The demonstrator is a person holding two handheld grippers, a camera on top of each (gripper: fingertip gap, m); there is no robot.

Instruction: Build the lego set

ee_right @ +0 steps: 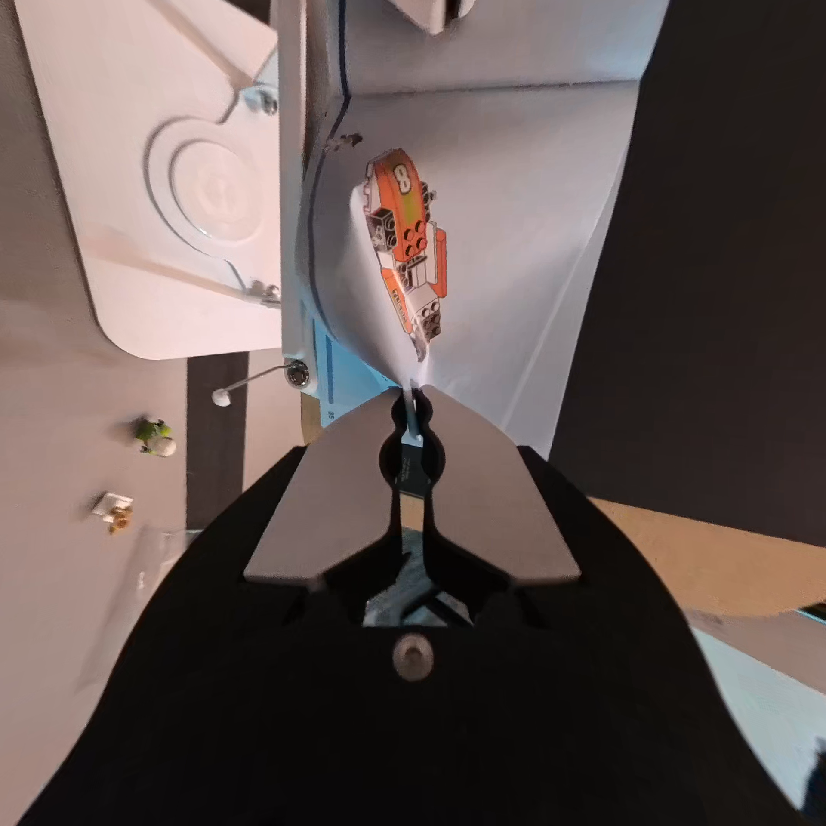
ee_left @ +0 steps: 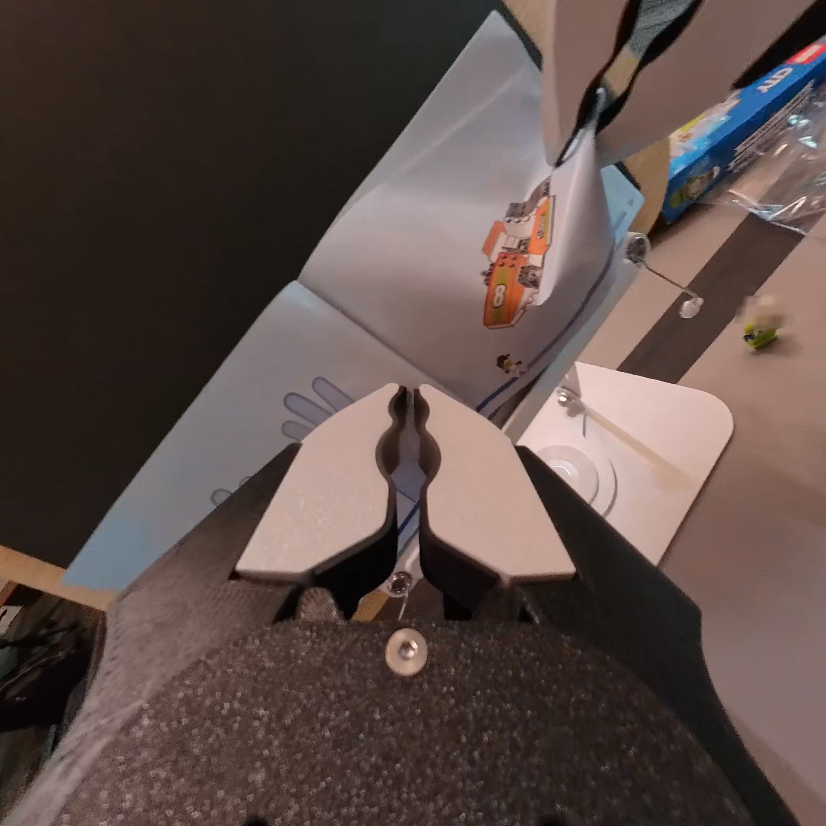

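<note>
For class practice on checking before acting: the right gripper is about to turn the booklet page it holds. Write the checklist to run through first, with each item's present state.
1. Right gripper pinches the page corner: ok, jaws shut on the paper.
2. Only one sheet is held: cannot tell.
3. Left gripper is clear of the lifted page: ok, it is shut at the booklet's lower part.
4. Left gripper presses the booklet down: cannot tell.
5. Booklet sits on its white stand: ok.
6. Green minifigure lies away from the booklet: ok.
</note>
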